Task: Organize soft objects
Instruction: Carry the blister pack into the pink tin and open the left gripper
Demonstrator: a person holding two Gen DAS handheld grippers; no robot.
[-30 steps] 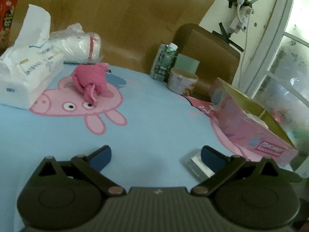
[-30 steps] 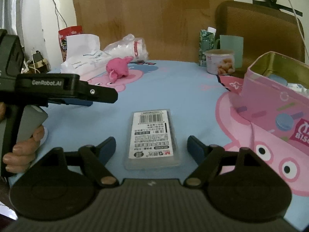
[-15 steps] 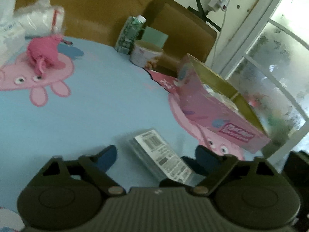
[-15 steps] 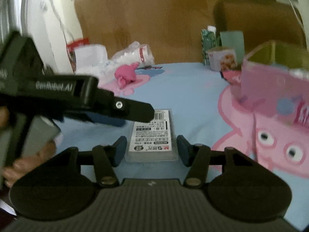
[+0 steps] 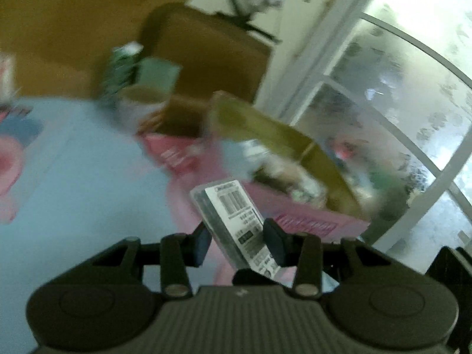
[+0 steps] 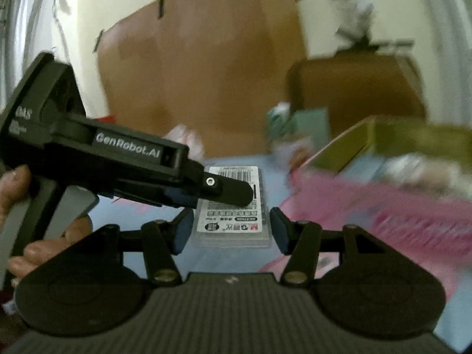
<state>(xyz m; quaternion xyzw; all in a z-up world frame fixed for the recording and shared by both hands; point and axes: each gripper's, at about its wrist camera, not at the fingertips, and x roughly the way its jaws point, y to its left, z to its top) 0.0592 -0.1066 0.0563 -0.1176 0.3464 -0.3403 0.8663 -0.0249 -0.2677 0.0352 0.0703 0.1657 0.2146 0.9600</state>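
A clear flat pack with a barcode label (image 5: 233, 215) hangs tilted above the blue tablecloth (image 5: 73, 191). My left gripper (image 5: 237, 240) is shut on it, one blue pad on each side. In the right wrist view the same pack (image 6: 233, 206) sits between the pads of my right gripper (image 6: 231, 230), which press its long edges. There my left gripper (image 6: 218, 196) reaches in from the left, and its finger crosses the label. Just beyond the pack stands the open pink box (image 5: 309, 221), with soft things inside its gold interior.
A hand (image 6: 17, 183) holds the left gripper's handle. A cup (image 5: 138, 106) and a green carton (image 5: 121, 67) stand at the table's far edge, before a brown chair back (image 5: 206, 59). A window (image 5: 398, 88) fills the right. Both views are blurred.
My left gripper swung right and closed on the pack. My right gripper's jaws narrowed onto its edges. The pack left the table and rose toward the pink box.
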